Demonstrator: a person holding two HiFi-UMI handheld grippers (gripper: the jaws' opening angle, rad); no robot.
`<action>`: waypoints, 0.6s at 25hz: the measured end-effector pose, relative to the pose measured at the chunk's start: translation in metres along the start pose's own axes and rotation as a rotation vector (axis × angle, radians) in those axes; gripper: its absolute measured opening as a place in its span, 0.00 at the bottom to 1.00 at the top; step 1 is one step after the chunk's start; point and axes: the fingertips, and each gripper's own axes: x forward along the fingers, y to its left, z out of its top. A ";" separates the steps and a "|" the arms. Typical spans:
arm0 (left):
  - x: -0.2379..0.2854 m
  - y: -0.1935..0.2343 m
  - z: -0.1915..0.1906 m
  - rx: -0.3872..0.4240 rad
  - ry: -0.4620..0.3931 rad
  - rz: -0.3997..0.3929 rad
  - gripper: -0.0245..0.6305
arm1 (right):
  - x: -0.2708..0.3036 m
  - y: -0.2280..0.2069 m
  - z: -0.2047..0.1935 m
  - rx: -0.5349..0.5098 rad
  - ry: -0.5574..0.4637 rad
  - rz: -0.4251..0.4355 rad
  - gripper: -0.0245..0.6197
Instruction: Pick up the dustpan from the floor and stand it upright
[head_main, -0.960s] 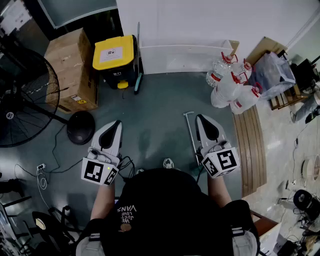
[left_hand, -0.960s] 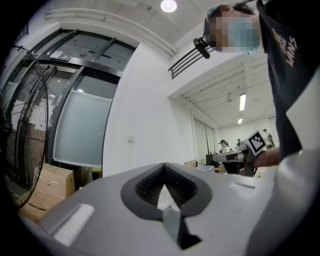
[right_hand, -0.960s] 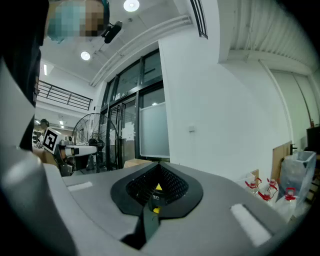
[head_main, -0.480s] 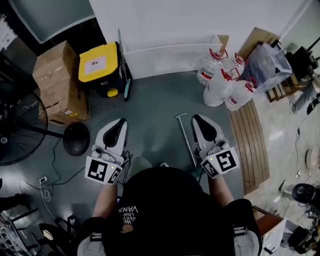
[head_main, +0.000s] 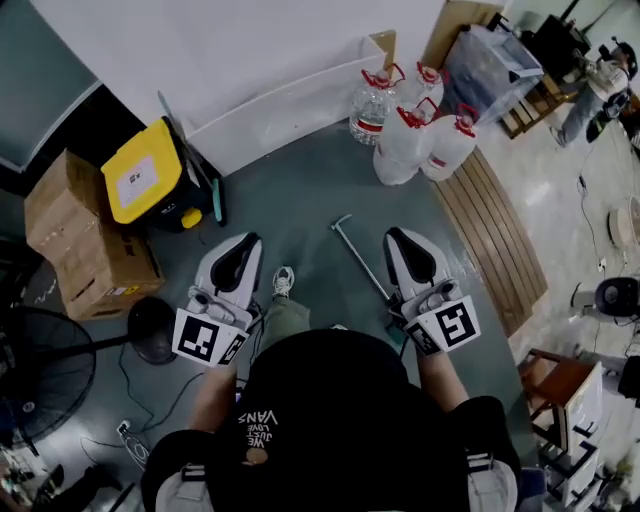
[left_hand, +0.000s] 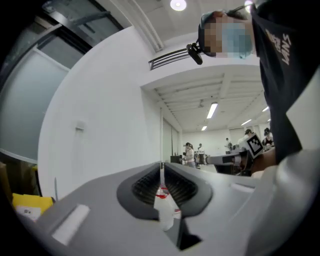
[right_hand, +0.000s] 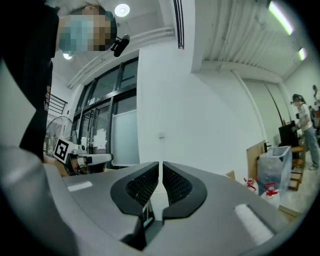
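The dustpan's thin grey handle (head_main: 360, 258) lies on the grey floor, running from a small crook at its far end back toward me. Its pan end is hidden under my right gripper and my body. Held level above the floor, my right gripper (head_main: 404, 241) is just right of the handle; the right gripper view shows it (right_hand: 161, 172) shut and empty. My left gripper (head_main: 243, 243) hovers well left of the handle, also shut with nothing in it (left_hand: 161, 174).
A black bin with a yellow lid (head_main: 145, 180) and cardboard boxes (head_main: 75, 240) stand at the left by the white wall. Several water jugs (head_main: 410, 130) stand ahead on the right beside a wooden slat board (head_main: 490, 240). A fan base (head_main: 150, 330) sits lower left. My shoe (head_main: 283, 282) shows between the grippers.
The head view has swung: bin and boxes slid left and down, the jugs moved up and left. My shoe has come into sight. Both grippers stayed shut and level.
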 end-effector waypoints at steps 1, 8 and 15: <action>0.012 0.007 -0.001 -0.004 0.002 -0.040 0.12 | 0.005 -0.004 0.002 0.001 -0.012 -0.032 0.05; 0.102 0.031 -0.005 -0.005 0.024 -0.389 0.12 | 0.014 -0.028 0.004 -0.010 -0.037 -0.350 0.05; 0.165 0.013 -0.015 -0.045 0.014 -0.709 0.12 | -0.013 -0.043 0.003 -0.042 -0.046 -0.675 0.07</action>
